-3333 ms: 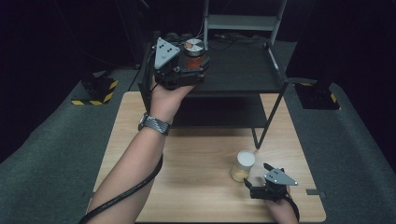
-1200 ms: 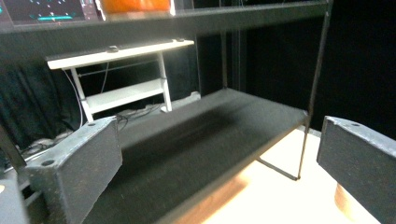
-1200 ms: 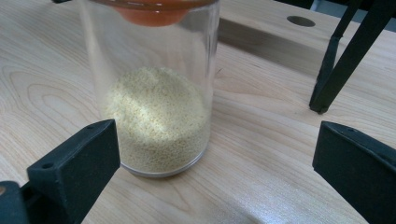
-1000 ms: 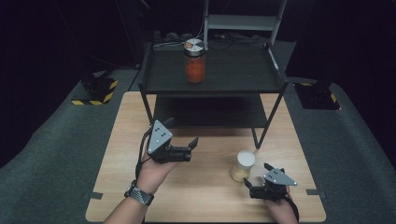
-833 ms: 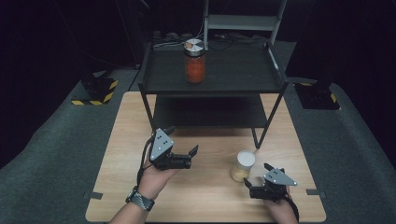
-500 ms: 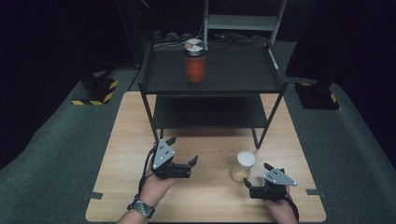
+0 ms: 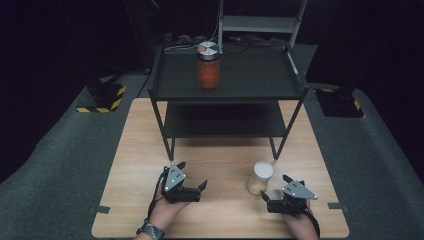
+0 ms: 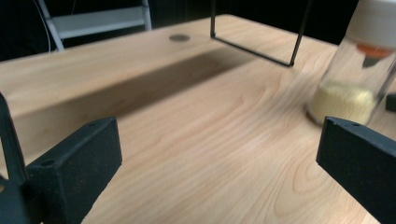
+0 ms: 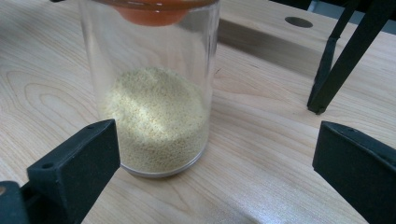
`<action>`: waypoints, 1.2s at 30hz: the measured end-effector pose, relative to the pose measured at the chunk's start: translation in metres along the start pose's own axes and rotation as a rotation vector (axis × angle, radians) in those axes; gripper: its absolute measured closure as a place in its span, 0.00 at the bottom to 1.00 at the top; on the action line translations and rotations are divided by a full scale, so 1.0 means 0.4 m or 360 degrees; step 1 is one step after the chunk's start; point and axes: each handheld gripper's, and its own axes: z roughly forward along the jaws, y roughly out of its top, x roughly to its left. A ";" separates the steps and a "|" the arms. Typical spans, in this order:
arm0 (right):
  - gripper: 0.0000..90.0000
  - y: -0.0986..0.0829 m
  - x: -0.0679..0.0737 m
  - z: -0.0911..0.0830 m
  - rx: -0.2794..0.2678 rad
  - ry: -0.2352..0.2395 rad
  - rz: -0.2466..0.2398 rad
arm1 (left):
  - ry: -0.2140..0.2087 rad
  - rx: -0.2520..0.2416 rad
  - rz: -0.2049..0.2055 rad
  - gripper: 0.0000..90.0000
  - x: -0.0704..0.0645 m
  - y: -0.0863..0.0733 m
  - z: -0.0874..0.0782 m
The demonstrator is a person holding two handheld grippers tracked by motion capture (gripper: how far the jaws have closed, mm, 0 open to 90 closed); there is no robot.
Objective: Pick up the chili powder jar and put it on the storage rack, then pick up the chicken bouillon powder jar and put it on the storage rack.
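Nearby, clear jar of yellow grains, both tools wide apart, empty.

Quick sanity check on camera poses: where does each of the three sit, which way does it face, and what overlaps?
High view: above the person's side, looking forward and down at the table, black shelf rack and red jar; both hands, left tool and right tool enter from the bottom.
Left gripper view: low over the wood, facing the grain jar; own open jaws show.
Right gripper view: close on the grain jar; own open jaws show.
Shared: the grain jar and table appear in all three.
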 end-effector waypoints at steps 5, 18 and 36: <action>0.00 0.000 0.000 0.000 0.0000 -0.0001 0.0001 | 0.0020 0.0067 0.0042 0.00 -0.001 -0.018 0.006; 0.00 -0.002 0.004 -0.002 -0.0007 -0.0014 0.0000 | 0.0070 0.0283 0.0143 0.00 -0.014 -0.011 0.040; 0.00 -0.005 0.005 -0.003 -0.0017 -0.0022 0.0012 | 0.0139 0.0320 0.0314 0.01 -0.063 -0.011 0.038</action>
